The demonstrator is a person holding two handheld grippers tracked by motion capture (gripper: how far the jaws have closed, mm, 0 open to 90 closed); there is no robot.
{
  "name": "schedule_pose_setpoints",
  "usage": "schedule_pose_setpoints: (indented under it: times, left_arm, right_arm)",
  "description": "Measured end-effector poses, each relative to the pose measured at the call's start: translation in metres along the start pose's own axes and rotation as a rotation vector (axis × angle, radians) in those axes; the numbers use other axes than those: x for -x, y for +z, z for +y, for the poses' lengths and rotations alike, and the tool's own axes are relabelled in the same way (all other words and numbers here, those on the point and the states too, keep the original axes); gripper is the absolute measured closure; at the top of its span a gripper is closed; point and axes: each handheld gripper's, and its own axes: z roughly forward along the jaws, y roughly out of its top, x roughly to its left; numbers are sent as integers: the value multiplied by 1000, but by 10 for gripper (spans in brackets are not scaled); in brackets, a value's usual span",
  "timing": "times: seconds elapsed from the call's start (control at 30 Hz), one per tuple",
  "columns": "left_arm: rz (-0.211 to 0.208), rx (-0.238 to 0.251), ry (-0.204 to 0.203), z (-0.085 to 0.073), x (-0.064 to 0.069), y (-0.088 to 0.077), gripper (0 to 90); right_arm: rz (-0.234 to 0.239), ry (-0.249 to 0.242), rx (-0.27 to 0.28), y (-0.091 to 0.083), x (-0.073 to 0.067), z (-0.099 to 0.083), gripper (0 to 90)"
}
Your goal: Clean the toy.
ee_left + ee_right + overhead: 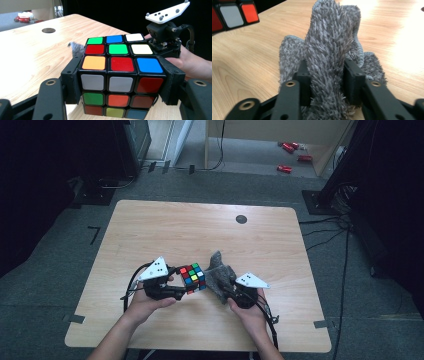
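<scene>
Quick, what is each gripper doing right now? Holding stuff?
Left gripper: jaws shut on the puzzle cube, held at its two sides.
Right gripper: grey fluffy cloth bunched between its jaws, pads pressing on it.

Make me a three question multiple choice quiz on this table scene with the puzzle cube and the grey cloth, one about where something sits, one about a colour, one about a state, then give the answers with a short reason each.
1. Where is the grey cloth relative to the puzzle cube in the high view?
A. Right of it
B. Left of it
C. Under it

2. In the left gripper view, what colour is the centre sticker on the cube's top face?
A. Yellow
B. Green
C. White

3. How is the cube held?
A. It lies loose on the table
B. It is clamped between the jaws of the left gripper
C. It is wrapped in the cloth

Answers: 1 A, the cloth bunches up beside the cube on the side of the right gripper, whose jaws flank a fold of it. 2 B, a green square sits mid top. 3 B, both pads press the cube's side faces.
</scene>
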Motion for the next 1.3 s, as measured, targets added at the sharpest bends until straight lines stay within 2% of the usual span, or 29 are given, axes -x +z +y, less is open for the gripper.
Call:
schedule_pose_setpoints:
  times: [0.13,0.27,0.33,0.43,0.5,0.6,0.7,0.77,0.87,1.0,1.1,1.3]
  left_arm:
    - [2,0,-1,0,-1,-1,349]
    - [1,0,-5,-1,-2,-1,349]
    - [1,0,-6,-1,-2,-1,349]
    - [-10,3,-17,-1,-4,-1,349]
    - [-27,1,-27,0,-5,-1,349]
    - [-80,4,-64,1,-8,-2,349]
    - [-134,10,-92,3,-10,-2,349]
    - [-151,-4,-97,4,-12,-2,349]
    - [-176,-40,-103,6,-14,0,350]
    - [-240,-103,-123,9,-14,5,350]
    - [-240,-132,-121,8,-14,7,350]
    - [-265,-167,-156,5,-19,10,349]
  right_arm:
    - [6,-25,-5,2,0,-1,473]
    - [7,-52,34,-2,0,1,357]
    - [9,-83,55,-4,0,4,311]
    - [25,-134,90,-9,-2,7,302]
    - [39,-188,121,-12,-4,8,307]
    - [100,-278,160,-16,-8,9,342]
    - [162,-384,217,-17,-16,7,325]
    - [182,-417,224,-16,-20,5,311]
    - [187,-475,246,-14,-24,3,292]
    - [191,-534,283,-16,-28,1,288]
    - [200,-590,289,-16,-31,2,268]
    - [214,-686,315,-14,-37,0,245]
